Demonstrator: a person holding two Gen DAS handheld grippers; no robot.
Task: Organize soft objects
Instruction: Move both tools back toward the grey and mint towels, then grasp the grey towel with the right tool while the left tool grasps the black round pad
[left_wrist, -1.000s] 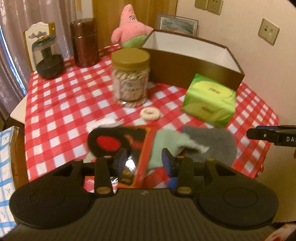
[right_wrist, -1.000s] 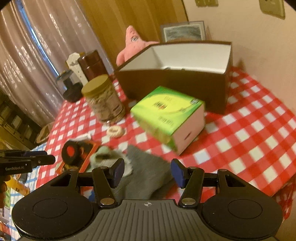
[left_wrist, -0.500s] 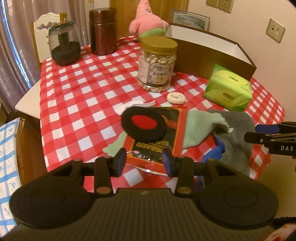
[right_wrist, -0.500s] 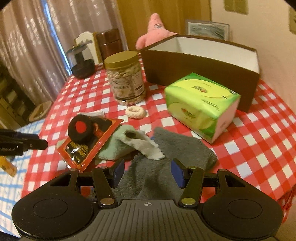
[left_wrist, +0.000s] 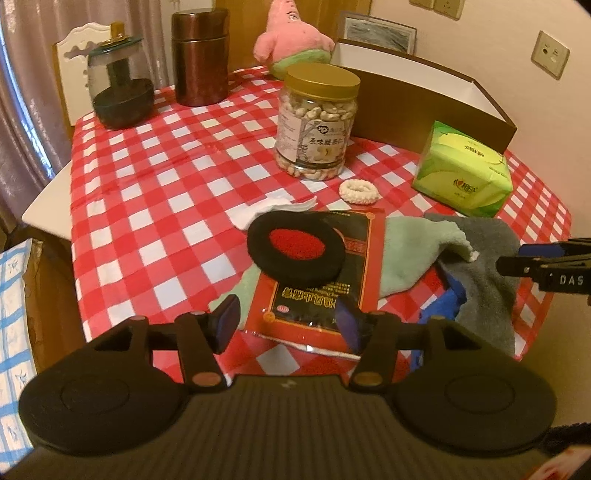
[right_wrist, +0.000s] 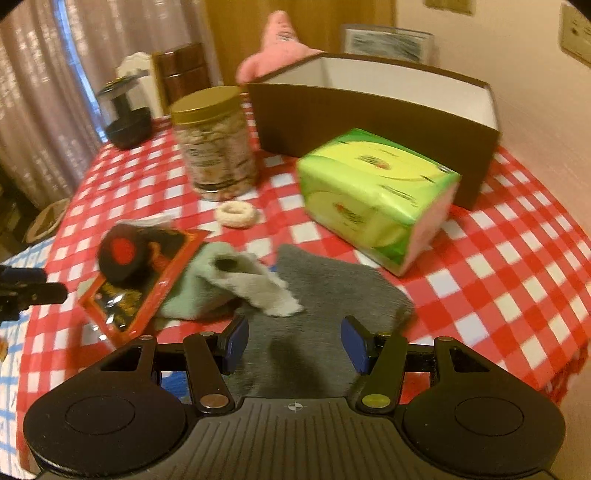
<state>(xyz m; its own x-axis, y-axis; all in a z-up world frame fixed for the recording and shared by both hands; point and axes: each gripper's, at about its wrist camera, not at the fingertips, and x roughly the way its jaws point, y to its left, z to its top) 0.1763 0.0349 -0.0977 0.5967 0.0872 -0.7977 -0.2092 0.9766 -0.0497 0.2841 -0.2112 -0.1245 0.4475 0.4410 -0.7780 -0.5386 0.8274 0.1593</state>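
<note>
Checked worktop (left_wrist: 155, 177), soft things near. My left jaws (left_wrist: 286, 321), opening and empty, hang over the packet (left_wrist: 321, 291) pinning the green cloth (left_wrist: 413, 254); pulling could drag it off. Right jaws (right_wrist: 293, 345), half open, empty, over the grey cloth (right_wrist: 332, 295).

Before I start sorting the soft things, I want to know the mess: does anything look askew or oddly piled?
Yes. The cloths are heaped: the green cloth is crumpled over the grey towel, with something blue tucked under them. The red packet lies across the green cloth, a black pad on top. The tissue pack sits askew to the box.
</note>
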